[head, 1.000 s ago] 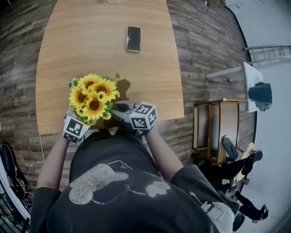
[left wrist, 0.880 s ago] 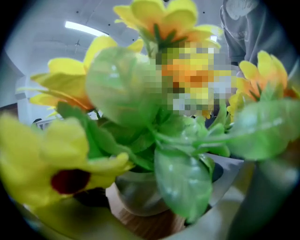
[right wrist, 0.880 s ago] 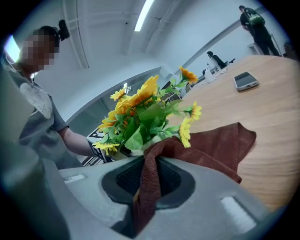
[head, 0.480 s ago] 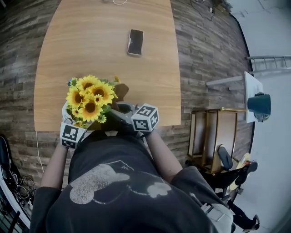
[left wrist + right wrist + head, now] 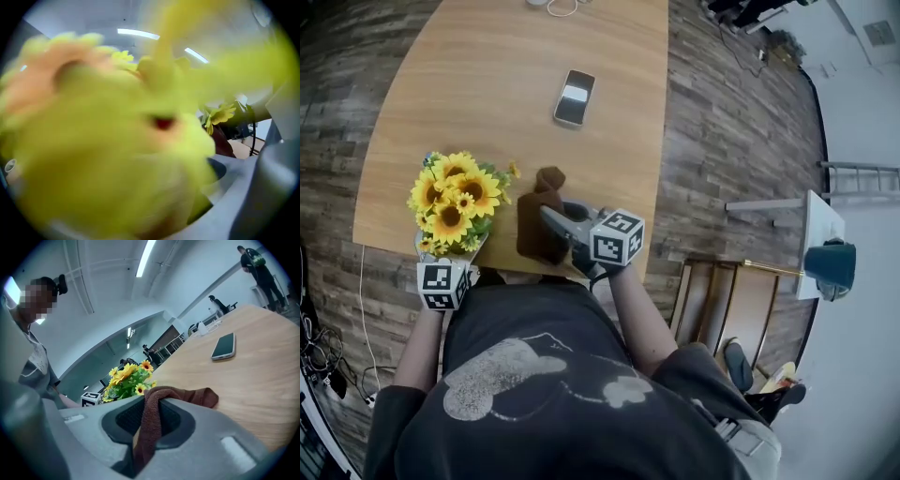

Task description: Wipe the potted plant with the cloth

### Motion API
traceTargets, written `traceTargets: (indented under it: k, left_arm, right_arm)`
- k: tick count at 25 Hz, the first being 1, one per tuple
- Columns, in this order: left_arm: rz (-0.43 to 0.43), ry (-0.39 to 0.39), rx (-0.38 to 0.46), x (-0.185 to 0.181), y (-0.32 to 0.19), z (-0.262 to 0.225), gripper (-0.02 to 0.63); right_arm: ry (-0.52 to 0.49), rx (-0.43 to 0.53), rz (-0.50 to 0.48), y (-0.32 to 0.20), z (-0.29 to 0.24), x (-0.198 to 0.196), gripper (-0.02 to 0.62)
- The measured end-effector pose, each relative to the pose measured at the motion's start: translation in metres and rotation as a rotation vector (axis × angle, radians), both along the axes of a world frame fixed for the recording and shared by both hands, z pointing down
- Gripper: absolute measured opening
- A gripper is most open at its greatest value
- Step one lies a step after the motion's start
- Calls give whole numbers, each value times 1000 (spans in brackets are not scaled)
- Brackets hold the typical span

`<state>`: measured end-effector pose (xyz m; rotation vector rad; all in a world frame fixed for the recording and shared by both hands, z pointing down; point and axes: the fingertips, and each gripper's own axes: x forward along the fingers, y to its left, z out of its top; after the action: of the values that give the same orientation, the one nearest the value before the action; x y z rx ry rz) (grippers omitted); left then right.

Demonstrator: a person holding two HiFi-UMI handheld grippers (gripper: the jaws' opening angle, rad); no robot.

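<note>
Brown cloth [image 5: 187, 395] hung pinched in the right tongs [image 5: 149, 420] at the desk's [image 5: 516, 112] near edge, the potted plant [image 5: 450, 202] just leftward by the near-left corner, its blooms crowding the left tongs [image 5: 447, 251], which had just been opening wide.

The potted sunflower plant [image 5: 453, 199] shows yellow petals, dark brown centres and green leaves; the terry cloth [image 5: 540, 223] is reddish brown, the wooden bench [image 5: 506, 94] pale tan, fine-grained, the plank floor [image 5: 722, 131] streaky grey-brown.

The table [image 5: 487, 94] is pale wood, smooth and matt. At its near edge the cloth [image 5: 539, 225] is brown ribbed terry; the phone [image 5: 573, 97] at its middle is glossy.
</note>
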<state>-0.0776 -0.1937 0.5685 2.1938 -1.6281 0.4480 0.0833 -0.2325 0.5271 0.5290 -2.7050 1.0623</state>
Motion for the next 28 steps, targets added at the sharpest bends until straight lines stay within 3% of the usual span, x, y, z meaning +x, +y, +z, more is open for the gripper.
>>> traceTargets:
  k: [6,8,10,17,28]
  left_arm:
    - [-222,-37,14,-5,-17,4,603]
    - [-260,-63,15,-11,-20,6,554]
    - [-258,-66,17,-12,-21,7,545]
    - [-136,-77,20,-13,-24,8,538]
    - [259,-69,26,-6,-25,12,537]
  right_arm:
    - [-7,3,-42,-12,-1,34,44]
    - [-8,-2,-60,-10,-1,40,44]
    - [-7,-4,-75,-9,0,43,44]
    - [-12,4,-100,-10,-4,31,44]
    - [40,29,-106,-22,6,-19,44]
